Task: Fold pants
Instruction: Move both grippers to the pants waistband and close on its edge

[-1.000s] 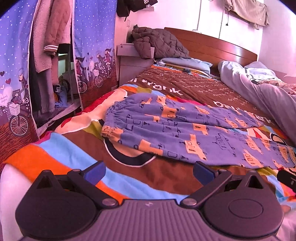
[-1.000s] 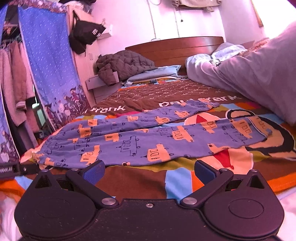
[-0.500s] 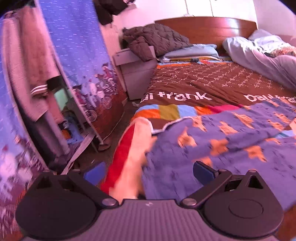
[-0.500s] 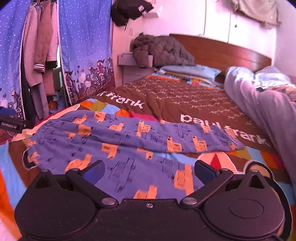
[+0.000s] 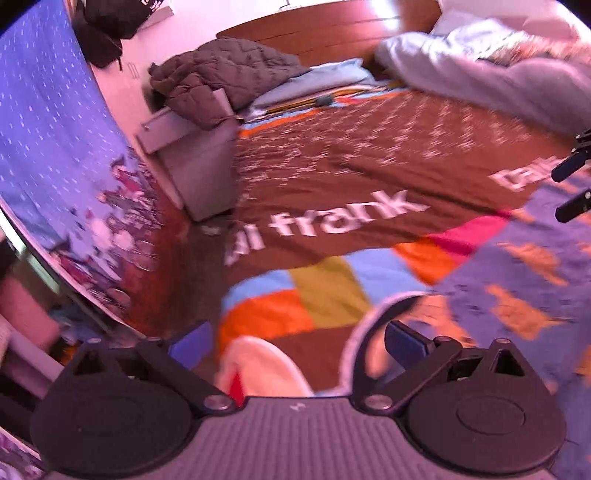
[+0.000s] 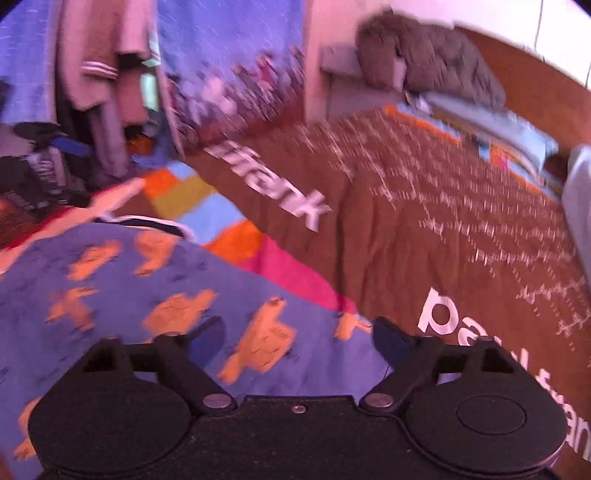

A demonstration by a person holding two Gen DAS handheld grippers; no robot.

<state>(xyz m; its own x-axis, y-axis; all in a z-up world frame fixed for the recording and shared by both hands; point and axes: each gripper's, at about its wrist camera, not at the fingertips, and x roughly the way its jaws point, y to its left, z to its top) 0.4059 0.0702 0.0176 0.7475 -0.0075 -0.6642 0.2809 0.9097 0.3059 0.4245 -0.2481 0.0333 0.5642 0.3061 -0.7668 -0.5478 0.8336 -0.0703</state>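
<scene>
Two grippers over blue pants (image 6: 155,295) spread on the bedspread (image 5: 369,177).
Left gripper (image 5: 295,339) gapes empty at the pants' 9 o'clock edge; right gripper (image 6: 291,339) is closing above the cloth, gripping nothing; bare spread lies toward 12 o'clock.

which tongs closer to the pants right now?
Right. Right tongs hang over the pants, closing, nothing gripped. Left tongs sit open at their edge, mostly over the bedspread.

Left wrist view low over the bed's left edge, angled down across the bedspread (image 5: 332,177) toward the headboard (image 5: 332,33), right wrist view close above the pants (image 6: 129,288), both sharing bedspread, nightstand (image 5: 199,162), quilted jacket (image 5: 221,74)
</scene>
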